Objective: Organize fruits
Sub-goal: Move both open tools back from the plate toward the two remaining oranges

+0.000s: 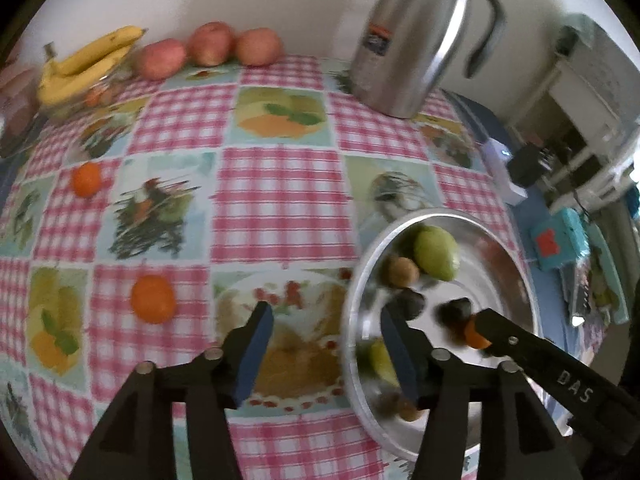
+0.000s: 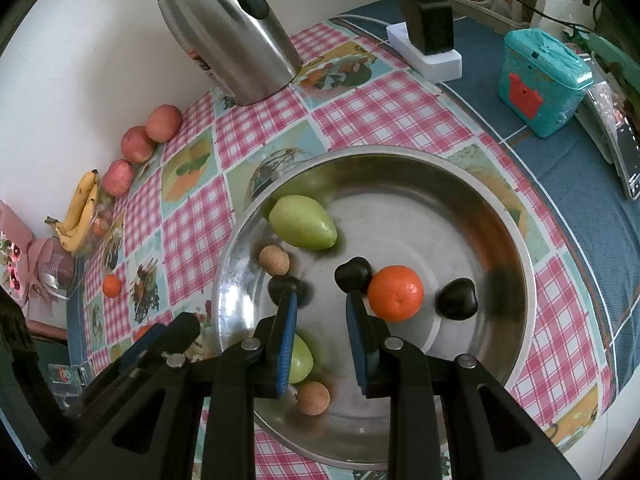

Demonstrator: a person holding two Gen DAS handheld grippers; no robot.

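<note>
Right tool (image 2: 322,336) — half-open, empty

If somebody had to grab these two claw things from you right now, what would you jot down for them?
Left gripper: open, empty, low over the tablecloth beside the metal bowl.
Right gripper: open, empty, over the bowl.
Done: the bowl holds an orange, two green fruits, two brown ones and three dark ones.
Left: two oranges lie loose on the cloth; three apples sit by the wall, bananas in a glass dish.
</note>
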